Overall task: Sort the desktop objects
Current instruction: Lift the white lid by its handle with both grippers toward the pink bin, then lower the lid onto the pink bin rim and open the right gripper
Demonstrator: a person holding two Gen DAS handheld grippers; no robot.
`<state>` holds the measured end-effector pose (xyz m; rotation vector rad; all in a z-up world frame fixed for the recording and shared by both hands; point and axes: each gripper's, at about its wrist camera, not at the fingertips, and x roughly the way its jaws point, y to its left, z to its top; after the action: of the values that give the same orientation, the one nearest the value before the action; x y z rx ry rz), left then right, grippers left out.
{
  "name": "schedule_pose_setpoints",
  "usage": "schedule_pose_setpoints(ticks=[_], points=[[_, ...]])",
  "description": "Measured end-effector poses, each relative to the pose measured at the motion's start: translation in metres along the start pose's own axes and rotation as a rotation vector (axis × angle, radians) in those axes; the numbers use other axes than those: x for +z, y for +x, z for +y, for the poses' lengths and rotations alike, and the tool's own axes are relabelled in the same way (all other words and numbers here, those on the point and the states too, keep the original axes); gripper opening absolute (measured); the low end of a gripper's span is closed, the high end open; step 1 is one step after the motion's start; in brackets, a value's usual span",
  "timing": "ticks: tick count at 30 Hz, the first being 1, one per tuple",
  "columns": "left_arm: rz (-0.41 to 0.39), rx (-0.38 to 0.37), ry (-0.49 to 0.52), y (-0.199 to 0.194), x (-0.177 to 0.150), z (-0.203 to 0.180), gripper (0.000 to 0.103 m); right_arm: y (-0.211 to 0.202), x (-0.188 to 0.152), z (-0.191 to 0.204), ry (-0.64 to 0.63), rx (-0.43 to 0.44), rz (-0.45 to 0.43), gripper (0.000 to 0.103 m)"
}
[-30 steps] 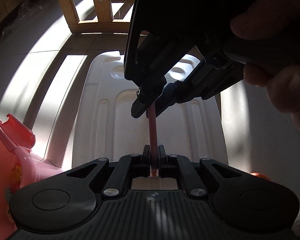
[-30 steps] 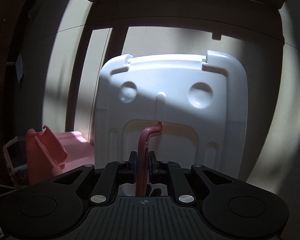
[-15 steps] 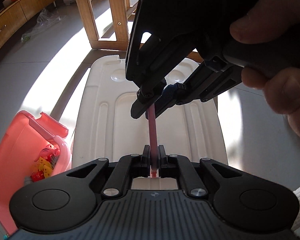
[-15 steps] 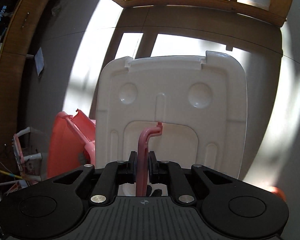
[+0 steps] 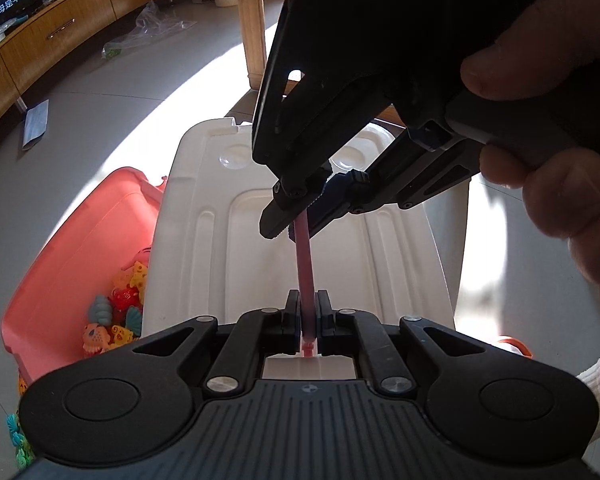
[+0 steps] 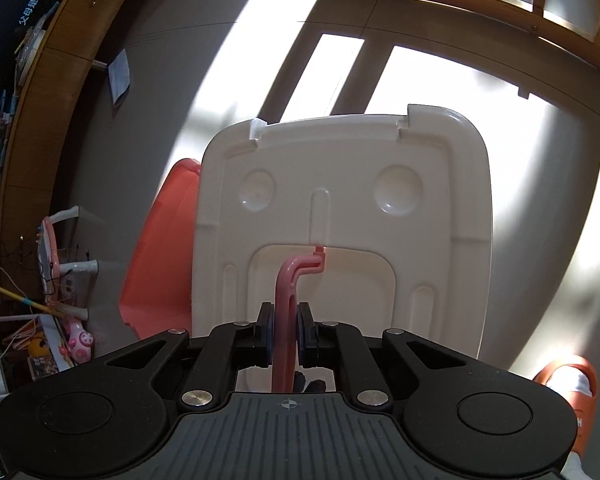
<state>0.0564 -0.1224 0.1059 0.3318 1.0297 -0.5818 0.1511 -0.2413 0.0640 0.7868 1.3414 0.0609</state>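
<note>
Both grippers, left gripper (image 5: pixel 308 312) and right gripper (image 6: pixel 286 330), clamp the white plastic lid's (image 6: pixel 440 184) pink handle (image 5: pixel 305 258); seemingly carrying it, next needing alignment over the salmon-pink toy bin (image 5: pixel 80 248).

A thin pink handle (image 5: pixel 305 264) with a bent end (image 6: pixel 300 268) is pinched at both ends above a white lid (image 6: pixel 344 208). Beside the lid, a pink bin (image 5: pixel 80 256) holds small colourful toys (image 5: pixel 116 312).
</note>
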Motion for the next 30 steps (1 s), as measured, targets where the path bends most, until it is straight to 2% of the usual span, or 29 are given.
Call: schedule_pose_setpoints(ticks=[6, 13, 20, 30], points=[[0.011, 0.004, -0.063, -0.003, -0.021, 0.031, 0.008, 0.024, -0.016, 0.029, -0.044, -0.008, 0.046, 0.01], [0.028, 0.011, -0.123, -0.001, -0.032, 0.063, 0.008, 0.053, -0.022, 0.057, -0.069, -0.016, 0.091, 0.01], [0.043, 0.006, -0.178, 0.007, -0.032, 0.098, 0.008, 0.079, -0.017, 0.079, -0.082, -0.018, 0.123, 0.01], [0.065, 0.007, -0.228, 0.016, -0.033, 0.141, 0.008, 0.108, -0.006, 0.098, -0.031, 0.029, 0.154, 0.011]])
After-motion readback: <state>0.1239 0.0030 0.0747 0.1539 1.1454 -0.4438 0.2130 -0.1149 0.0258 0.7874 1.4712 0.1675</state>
